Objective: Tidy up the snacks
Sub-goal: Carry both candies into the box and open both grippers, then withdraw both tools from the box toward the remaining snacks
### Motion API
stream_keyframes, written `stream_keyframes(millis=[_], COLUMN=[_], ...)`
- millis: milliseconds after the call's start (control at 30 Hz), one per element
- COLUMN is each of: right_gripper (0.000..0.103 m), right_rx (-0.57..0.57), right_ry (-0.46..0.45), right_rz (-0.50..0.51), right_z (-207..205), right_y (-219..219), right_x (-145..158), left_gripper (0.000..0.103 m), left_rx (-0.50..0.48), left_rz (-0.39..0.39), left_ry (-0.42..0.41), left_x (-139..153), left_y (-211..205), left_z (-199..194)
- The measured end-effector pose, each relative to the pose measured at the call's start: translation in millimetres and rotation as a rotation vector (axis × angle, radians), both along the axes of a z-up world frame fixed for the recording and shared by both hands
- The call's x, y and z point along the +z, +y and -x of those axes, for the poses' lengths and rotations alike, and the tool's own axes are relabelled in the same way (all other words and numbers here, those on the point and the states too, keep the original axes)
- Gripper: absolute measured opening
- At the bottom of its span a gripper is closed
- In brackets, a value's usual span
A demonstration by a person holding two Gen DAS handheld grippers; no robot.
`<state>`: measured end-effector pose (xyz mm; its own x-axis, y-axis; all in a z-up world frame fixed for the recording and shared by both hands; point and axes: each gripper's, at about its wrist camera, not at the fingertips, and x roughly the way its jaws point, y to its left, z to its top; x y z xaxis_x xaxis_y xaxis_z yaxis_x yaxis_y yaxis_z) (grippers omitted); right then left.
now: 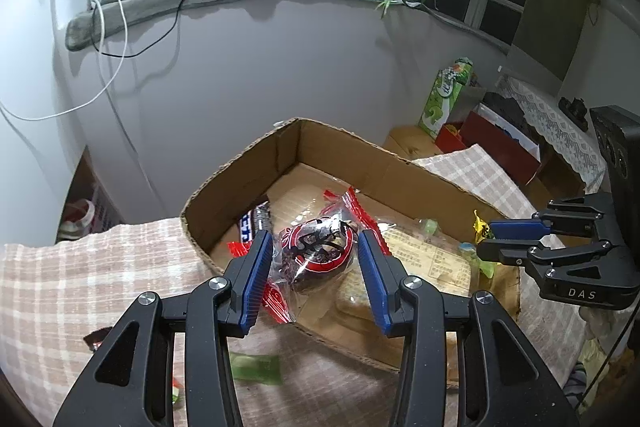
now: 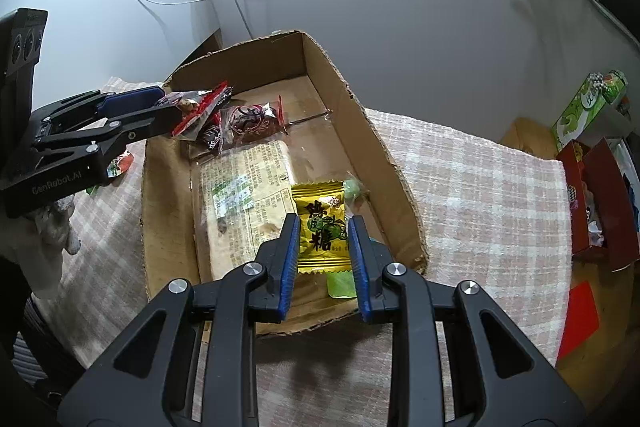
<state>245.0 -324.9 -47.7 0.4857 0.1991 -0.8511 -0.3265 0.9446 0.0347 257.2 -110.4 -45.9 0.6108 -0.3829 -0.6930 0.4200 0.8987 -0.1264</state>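
Both grippers over the open brown cardboard box (image 2: 372, 131): left gripper (image 1: 316, 251) pinches a red-and-clear crinkly snack packet (image 1: 316, 247), right gripper (image 2: 323, 227) a yellow foil candy sachet (image 2: 322, 223); slick wrappers risk slipping, landing outside.

Red-printed clear snack packet (image 1: 316, 255) and yellow candy sachet (image 2: 323, 227) above open cardboard box (image 2: 360, 115).

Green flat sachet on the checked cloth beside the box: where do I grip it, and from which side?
From above, pinching across its shorter span near one end. The green flat sachet lies flat on the checked cloth, so no edge is raised for a sideways approach. The left claw would first have to release its red-and-clear snack packet.
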Motion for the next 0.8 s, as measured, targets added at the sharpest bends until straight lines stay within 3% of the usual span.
stream_keyframes(millis=[67,133,200,267,333,800], right_gripper=[0.027,0.043,0.075,0.082,0.082,0.082], right_rx=[0.001,-0.004,-0.007,-0.003,-0.003,-0.033], right_ry=[-0.001,-0.012,-0.036,-0.052,-0.051,-0.054], right_rz=[-0.002,0.001,0.011,0.018,0.020,0.013], right_z=[0,2,4,7,7,12], right_y=[0,-1,0,2,2,-1], right_x=[1,2,5,7,7,10], left_gripper=[0.043,0.045,0.049,0.053,0.060,0.060], left_rx=[-0.005,-0.007,-0.003,-0.003,0.002,0.013], left_rz=[-0.007,-0.014,-0.017,-0.016,-0.017,-0.013], left_ry=[-0.002,-0.006,-0.007,-0.010,-0.014,-0.031], left_x=[0,1,2,4,6,14], left_y=[-3,-6,-8,-9,-9,-6], left_z=[1,2,3,4,5,12])
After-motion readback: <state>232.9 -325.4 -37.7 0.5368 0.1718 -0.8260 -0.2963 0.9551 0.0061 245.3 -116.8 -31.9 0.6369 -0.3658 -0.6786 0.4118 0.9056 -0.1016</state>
